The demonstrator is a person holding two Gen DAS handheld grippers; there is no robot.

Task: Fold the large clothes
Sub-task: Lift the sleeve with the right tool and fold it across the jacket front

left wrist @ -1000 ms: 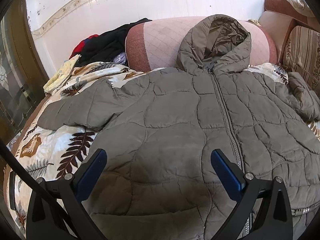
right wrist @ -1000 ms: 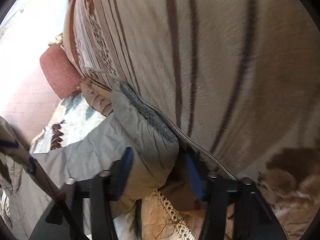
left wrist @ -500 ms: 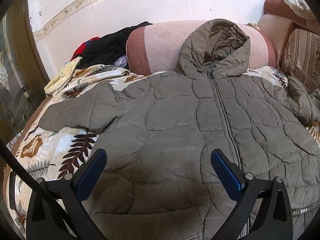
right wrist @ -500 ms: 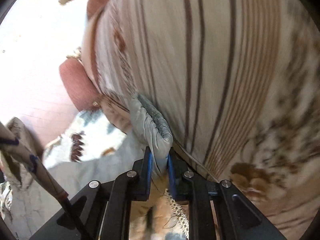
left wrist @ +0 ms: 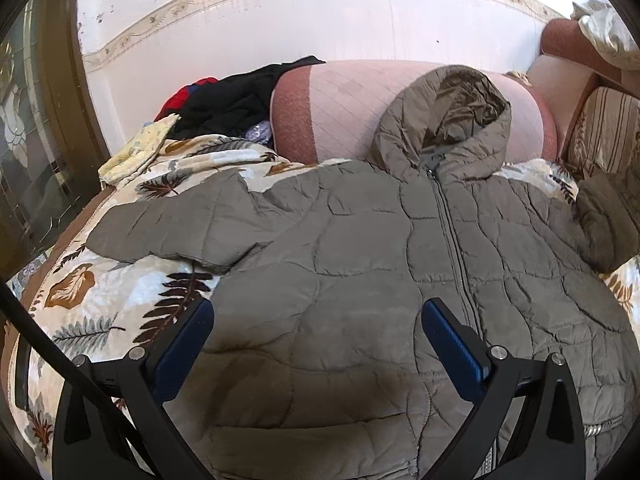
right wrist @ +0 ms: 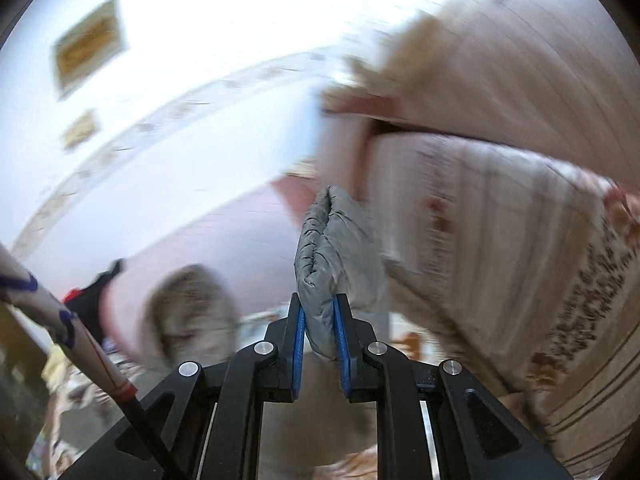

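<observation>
A grey-green quilted hooded jacket (left wrist: pixel 360 264) lies face up on a leaf-patterned bedspread (left wrist: pixel 92 296), zipper closed, hood (left wrist: pixel 452 120) resting against a pink bolster. Its left sleeve (left wrist: pixel 168 228) lies flat to the left. Its right sleeve (left wrist: pixel 604 224) is lifted at the right edge. My left gripper (left wrist: pixel 316 320) is open and empty above the jacket's lower front. My right gripper (right wrist: pixel 319 320) is shut on the right sleeve's cuff (right wrist: pixel 328 256) and holds it up in the air; that view is blurred.
A pink bolster (left wrist: pixel 360 108) lies along the white wall. Dark and red clothes (left wrist: pixel 224 100) are piled at its left end. A striped cushion (left wrist: pixel 608 132) stands at the right, also large in the right wrist view (right wrist: pixel 500 220). A dark door frame (left wrist: pixel 48 120) is at left.
My right gripper closed on the sleeve cuff and lifted it away from the striped cushion, swinging left. My left gripper stayed open, and its view shifted slightly down the jacket.
</observation>
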